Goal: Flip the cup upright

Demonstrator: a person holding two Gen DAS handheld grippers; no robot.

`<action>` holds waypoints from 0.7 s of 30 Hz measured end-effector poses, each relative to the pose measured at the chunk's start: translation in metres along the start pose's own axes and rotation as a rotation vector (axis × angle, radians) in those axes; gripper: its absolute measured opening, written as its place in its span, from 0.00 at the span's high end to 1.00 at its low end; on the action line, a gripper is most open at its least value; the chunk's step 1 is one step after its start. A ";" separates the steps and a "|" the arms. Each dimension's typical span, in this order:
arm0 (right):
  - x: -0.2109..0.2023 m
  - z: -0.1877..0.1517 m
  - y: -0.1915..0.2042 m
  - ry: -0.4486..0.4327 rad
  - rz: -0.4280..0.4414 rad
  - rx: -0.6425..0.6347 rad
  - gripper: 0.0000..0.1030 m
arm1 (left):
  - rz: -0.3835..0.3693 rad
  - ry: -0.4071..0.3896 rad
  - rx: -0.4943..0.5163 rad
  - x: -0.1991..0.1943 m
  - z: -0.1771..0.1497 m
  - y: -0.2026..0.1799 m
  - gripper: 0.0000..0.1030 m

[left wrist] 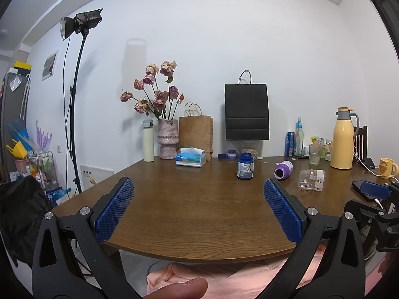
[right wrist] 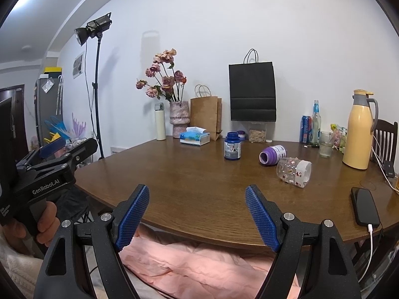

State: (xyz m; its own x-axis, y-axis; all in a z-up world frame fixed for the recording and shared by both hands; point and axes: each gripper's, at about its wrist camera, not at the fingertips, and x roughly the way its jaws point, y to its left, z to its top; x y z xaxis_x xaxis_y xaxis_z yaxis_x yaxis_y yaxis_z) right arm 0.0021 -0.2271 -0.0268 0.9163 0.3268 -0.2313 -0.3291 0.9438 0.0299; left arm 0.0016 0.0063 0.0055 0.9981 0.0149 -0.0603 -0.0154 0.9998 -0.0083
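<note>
A clear cup (right wrist: 294, 172) with small red prints and a white band lies on its side on the brown table (right wrist: 194, 182), right of centre; it also shows in the left wrist view (left wrist: 312, 180). My right gripper (right wrist: 197, 198) is open and empty at the table's near edge, well short and left of the cup. My left gripper (left wrist: 198, 193) is open and empty over the near edge, left of the cup. The left gripper also shows at the left edge of the right wrist view (right wrist: 57, 147).
A purple bottle (right wrist: 272, 155) lies on its side just behind the cup. A blue jar (right wrist: 232, 146) stands mid-table. A black phone (right wrist: 364, 206) on a white cable lies at the right. A yellow jug (right wrist: 359, 130), glass (right wrist: 326, 144), tissue box (right wrist: 194, 136), vase and bags line the back.
</note>
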 end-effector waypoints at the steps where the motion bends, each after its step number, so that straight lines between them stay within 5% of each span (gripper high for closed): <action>1: 0.000 0.000 0.000 0.002 -0.001 -0.001 0.18 | 0.001 0.000 0.001 0.000 0.000 0.000 0.00; 21: 0.001 -0.002 0.002 0.002 0.006 -0.004 0.18 | 0.009 -0.009 0.018 0.000 -0.001 -0.001 0.00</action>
State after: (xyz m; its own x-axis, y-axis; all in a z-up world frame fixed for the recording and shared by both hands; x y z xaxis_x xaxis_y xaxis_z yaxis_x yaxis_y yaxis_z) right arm 0.0023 -0.2246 -0.0289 0.9140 0.3320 -0.2332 -0.3350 0.9418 0.0276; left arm 0.0019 0.0050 0.0042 0.9984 0.0238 -0.0513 -0.0234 0.9997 0.0100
